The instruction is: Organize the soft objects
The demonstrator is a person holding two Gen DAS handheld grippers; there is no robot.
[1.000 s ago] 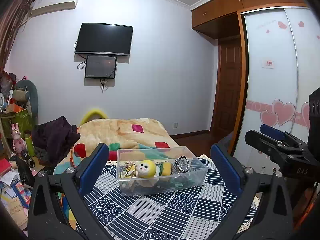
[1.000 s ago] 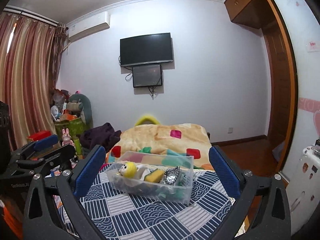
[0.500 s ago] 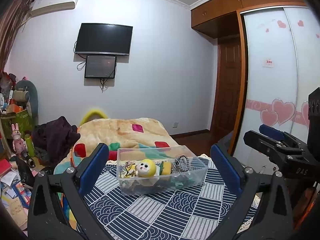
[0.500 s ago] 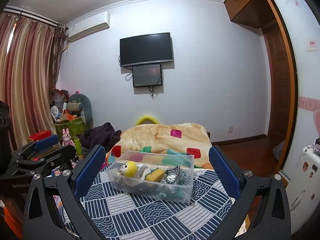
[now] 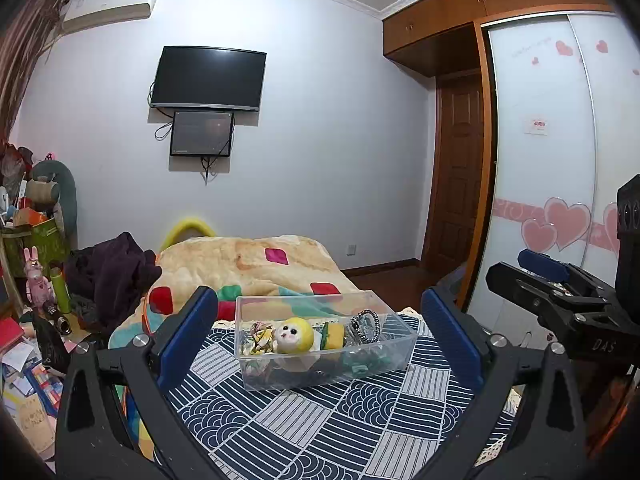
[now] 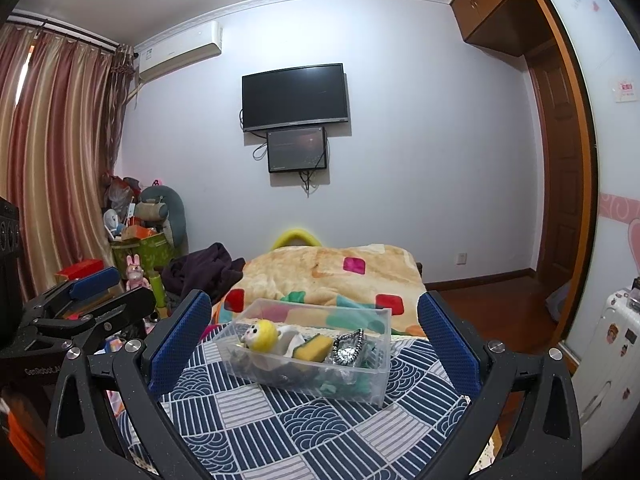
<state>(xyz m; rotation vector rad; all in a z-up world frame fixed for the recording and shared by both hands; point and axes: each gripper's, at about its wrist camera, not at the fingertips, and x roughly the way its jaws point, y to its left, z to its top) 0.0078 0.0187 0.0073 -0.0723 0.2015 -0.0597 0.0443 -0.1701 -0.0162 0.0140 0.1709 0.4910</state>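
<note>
A clear plastic box (image 5: 320, 372) (image 6: 360, 384) stands on a navy patterned cloth (image 5: 320, 432) (image 6: 280, 432). In it lie a yellow-headed doll (image 5: 295, 335) (image 6: 262, 334), a yellow-green sponge (image 5: 335, 335) (image 6: 314, 347), a silvery scrunchie (image 5: 365, 325) (image 6: 347, 349), a floral scrunchie (image 5: 261, 338) and green fabric (image 5: 370, 360). My left gripper (image 5: 320, 332) is open and empty, held back from the box. My right gripper (image 6: 314, 332) is open and empty, also short of the box. Each gripper shows at the other view's edge.
Behind the cloth lies a bed with an orange patterned blanket (image 5: 256, 260) (image 6: 340, 268) and dark clothes (image 5: 112, 264). Clutter and toys fill the left floor (image 5: 28, 320). A wardrobe (image 5: 540, 160) and a white suitcase (image 6: 608, 352) stand on the right.
</note>
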